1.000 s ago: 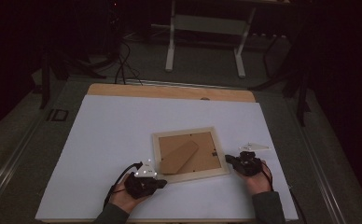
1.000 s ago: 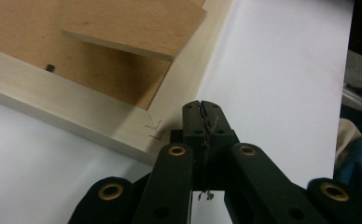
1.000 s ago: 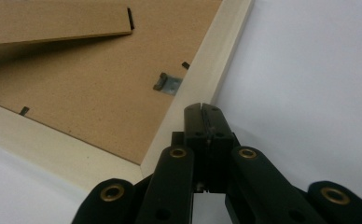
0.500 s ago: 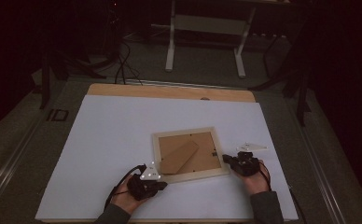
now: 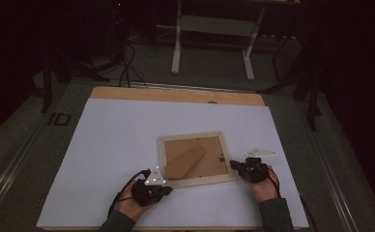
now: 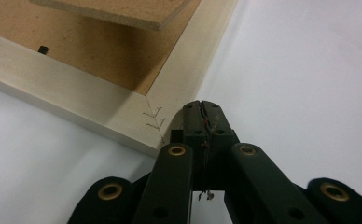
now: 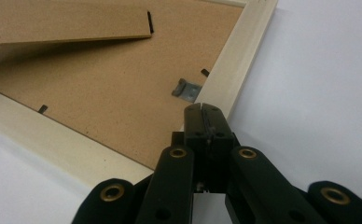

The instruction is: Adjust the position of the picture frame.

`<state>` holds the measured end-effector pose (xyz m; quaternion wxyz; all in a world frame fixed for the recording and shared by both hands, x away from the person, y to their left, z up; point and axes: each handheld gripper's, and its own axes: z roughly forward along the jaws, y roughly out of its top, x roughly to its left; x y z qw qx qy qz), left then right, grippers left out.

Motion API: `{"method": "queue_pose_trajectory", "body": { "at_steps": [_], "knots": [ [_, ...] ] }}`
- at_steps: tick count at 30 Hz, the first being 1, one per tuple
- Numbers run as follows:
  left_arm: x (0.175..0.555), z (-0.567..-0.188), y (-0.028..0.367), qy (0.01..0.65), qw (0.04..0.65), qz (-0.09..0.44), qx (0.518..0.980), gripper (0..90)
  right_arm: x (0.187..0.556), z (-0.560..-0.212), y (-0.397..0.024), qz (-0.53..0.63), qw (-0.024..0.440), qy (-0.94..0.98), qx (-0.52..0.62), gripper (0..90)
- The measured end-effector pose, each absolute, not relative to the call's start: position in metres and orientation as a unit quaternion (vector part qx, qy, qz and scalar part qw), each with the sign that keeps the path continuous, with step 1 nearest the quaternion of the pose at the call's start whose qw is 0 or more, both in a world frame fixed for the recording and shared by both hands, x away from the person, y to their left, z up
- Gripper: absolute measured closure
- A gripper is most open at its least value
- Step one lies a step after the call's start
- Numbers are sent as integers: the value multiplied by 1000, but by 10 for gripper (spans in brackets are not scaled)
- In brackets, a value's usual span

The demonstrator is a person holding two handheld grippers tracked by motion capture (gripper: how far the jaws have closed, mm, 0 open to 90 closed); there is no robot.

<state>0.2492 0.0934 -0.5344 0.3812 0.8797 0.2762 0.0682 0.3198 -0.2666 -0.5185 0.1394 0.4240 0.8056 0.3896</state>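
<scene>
Left gripper [image 6: 201, 106]: its jaws are seen pressed together with nothing between them; the tips are set at the near corner of the frame's rim, seemingly touching it, though contact cannot be told for sure from the left gripper view. In the high view this gripper [image 5: 165, 190] is held low at the frame's near left corner.
Right gripper [image 7: 202, 109]: its jaws are likewise closed on nothing, the tips laid against the frame's right-hand rim, just beside a small metal hanger clip [image 7: 186, 89]. In the high view it [image 5: 234, 164] is found at the frame's right edge.
Picture frame [image 5: 164, 159]: pale wood, laid face down, slightly askew, near the front middle of the sheet, between the two grippers.
Backing board [image 5: 209, 164]: brown fibreboard, seated inside the rim.
Easel stand [image 5: 184, 161]: a brown strut lifted at an angle off the backing.
White sheet [image 5: 127, 130]: spread over the wooden table [image 5: 176, 94].
</scene>
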Motion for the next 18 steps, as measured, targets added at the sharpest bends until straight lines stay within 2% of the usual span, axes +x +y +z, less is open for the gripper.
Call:
{"method": "queue_pose_trajectory", "body": {
  "at_steps": [18],
  "knots": [
    [257, -535, 97, 299, 380, 85, 871, 900, 318, -520, -254, 388, 138, 815, 408, 900]
  ]
}}
